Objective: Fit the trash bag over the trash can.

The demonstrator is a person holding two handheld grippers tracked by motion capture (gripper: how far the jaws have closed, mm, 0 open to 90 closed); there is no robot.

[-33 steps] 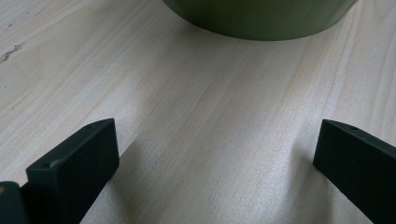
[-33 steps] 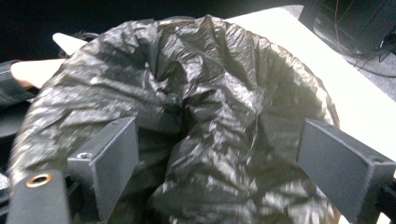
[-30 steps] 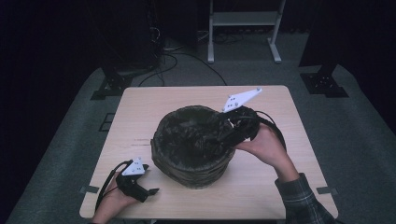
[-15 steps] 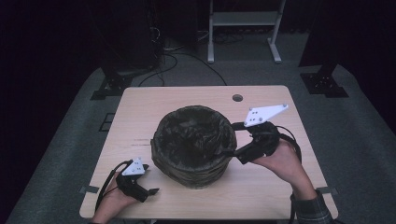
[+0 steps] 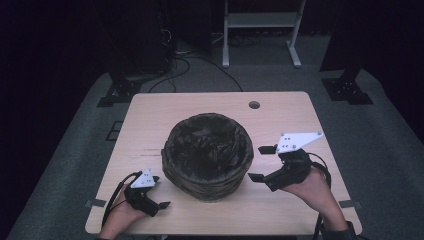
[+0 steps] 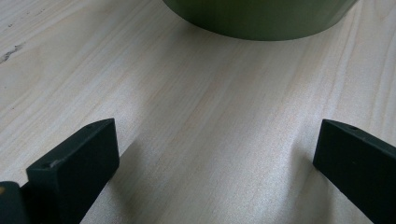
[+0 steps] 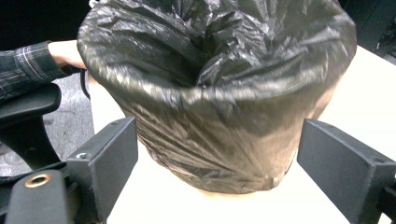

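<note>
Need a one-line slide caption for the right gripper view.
Open right tool faces a bin draped in a black bag on the table.

A pale rectangular wooden bench (image 5: 150,120) stands on grey carpeted floor (image 5: 380,150); beyond its far edge, a white metal frame (image 5: 260,30) and black cables (image 5: 195,62) in darkness.

Bin (image 5: 207,155), lined with a bag (image 7: 219,70) folded over its rim, stands on the table (image 5: 200,107) at the middle, slightly toward the near edge. Left gripper (image 5: 150,200) rests on the table at the near left corner, beside and before the bin, apart from it; right gripper (image 5: 261,163) sits right of the bin, just beside its wall, contact uncertain. A small hole (image 5: 254,105) lies in the tabletop behind the bin, toward the far right.
</note>
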